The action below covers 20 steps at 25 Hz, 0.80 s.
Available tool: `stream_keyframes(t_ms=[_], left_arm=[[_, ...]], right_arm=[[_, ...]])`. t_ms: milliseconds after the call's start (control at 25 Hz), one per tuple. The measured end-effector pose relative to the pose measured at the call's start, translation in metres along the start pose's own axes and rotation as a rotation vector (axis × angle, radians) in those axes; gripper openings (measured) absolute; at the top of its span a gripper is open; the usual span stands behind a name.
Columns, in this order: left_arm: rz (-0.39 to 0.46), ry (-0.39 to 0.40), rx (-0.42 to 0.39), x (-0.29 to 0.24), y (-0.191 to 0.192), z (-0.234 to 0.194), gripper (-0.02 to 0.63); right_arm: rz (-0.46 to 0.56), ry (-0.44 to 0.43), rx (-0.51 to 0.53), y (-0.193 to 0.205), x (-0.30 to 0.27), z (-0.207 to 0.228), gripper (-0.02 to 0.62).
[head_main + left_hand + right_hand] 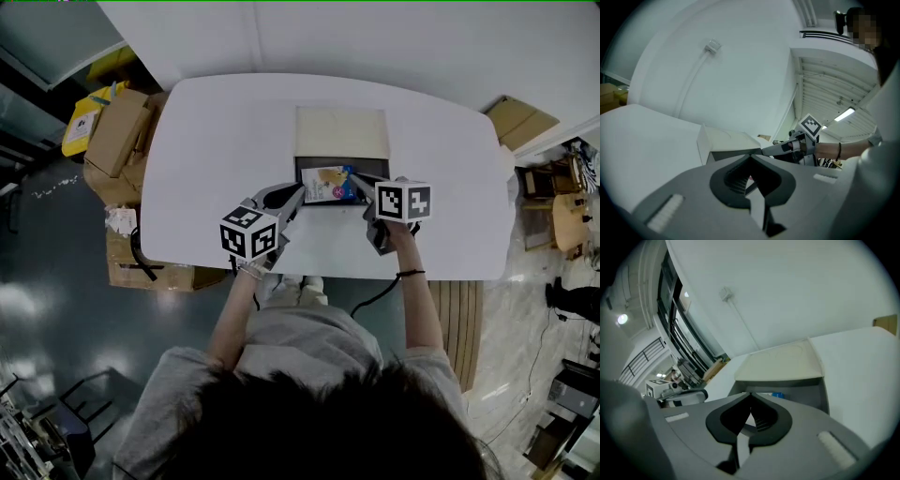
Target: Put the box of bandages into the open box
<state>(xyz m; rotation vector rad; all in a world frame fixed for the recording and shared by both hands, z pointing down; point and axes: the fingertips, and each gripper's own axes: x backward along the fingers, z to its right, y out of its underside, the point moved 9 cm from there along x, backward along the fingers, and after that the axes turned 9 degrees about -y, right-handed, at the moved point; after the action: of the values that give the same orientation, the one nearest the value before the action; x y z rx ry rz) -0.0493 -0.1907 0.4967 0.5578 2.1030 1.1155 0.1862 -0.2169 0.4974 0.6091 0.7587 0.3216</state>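
Observation:
The open box (313, 207) stands in the middle of the white table (206, 141), its beige lid (342, 131) folded back away from me. The blue and yellow box of bandages (330, 184) lies inside it. My left gripper (302, 190) points at the box's left front corner, jaws shut and empty. My right gripper (354, 178) reaches over the box's right side, its tips at the bandage box's right end, jaws shut with nothing between them. In the right gripper view the shut tips (750, 393) sit before the box's wall (806, 397), with a bit of blue packet (777, 394) showing.
Cardboard boxes (117, 141) and a yellow package (84, 117) are stacked on the floor left of the table, with more cartons (141, 267) below. Flat cardboard (520, 117) lies beyond the right end. A cable (375, 295) hangs at the table's near edge.

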Motion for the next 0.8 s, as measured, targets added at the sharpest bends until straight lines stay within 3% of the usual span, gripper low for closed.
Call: stream_keyframes(t_ms=[480, 800], left_arm=[[0.053, 0.036, -0.053, 0.016, -0.023, 0.013, -0.012], [0.157, 0.058, -0.107, 0.034, -0.054, 0.025, -0.012]], right_arm=[[0.214, -0.154, 0.101, -0.013, 0.037, -0.047, 0.014], [0.348, -0.146, 0.213, -0.024, 0.065, -0.073, 0.012]])
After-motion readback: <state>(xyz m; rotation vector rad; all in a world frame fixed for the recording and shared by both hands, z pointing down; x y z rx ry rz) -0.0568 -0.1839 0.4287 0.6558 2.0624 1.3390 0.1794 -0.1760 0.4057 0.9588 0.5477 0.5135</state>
